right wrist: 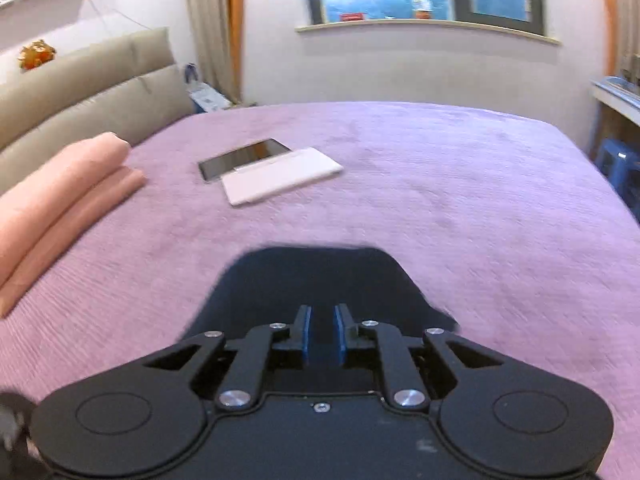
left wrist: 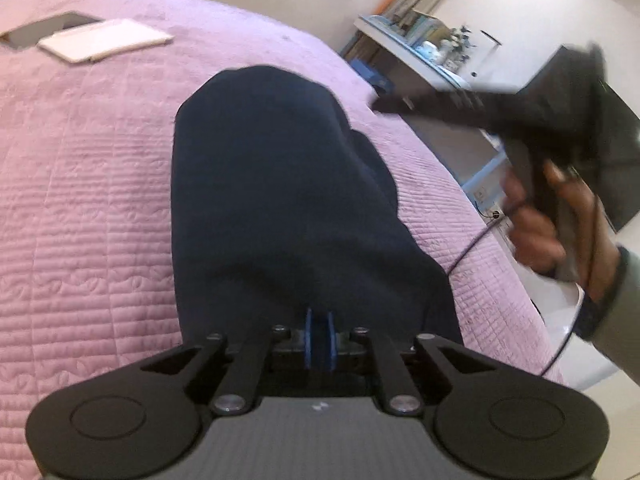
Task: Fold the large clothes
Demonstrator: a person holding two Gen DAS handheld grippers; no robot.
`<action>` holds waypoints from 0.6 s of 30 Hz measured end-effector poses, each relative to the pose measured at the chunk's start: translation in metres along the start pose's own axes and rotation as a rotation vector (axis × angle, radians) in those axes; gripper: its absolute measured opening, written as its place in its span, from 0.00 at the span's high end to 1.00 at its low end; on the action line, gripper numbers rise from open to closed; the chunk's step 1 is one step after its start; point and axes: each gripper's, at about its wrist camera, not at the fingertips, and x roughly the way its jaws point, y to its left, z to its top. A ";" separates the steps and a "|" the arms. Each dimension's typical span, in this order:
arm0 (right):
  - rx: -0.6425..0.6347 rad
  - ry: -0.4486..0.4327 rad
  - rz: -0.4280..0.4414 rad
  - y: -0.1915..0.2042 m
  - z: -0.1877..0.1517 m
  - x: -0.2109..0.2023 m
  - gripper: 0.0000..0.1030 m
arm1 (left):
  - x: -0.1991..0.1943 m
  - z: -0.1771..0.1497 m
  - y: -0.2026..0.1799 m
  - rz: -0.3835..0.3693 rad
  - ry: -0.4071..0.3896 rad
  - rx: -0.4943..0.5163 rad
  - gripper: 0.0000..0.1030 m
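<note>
Left hand-held gripper [left wrist: 319, 338]: my blue pads are pinched shut on the near edge of the dark garment [left wrist: 280, 184], which stretches away ahead over the pink bedspread [left wrist: 88, 184].
Right hand-held gripper [right wrist: 322, 334]: pads narrowly parted, garment edge between them; I cannot tell if they grip.
Left view only: my right hand [left wrist: 560, 220], blurred, off to the right.
Right view only: folded peach cloth [right wrist: 60, 204] far left, tablet [right wrist: 244, 158] ahead.

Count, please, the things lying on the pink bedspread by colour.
Dark navy: 1, the garment
Peach: 1, the folded cloth
White: 1, the flat case
Black: 1, the tablet
Total: 4
</note>
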 end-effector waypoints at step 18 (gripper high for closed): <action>-0.020 0.146 -0.259 -0.049 -0.001 0.101 0.92 | 0.001 0.009 0.015 -0.087 0.020 -0.048 0.92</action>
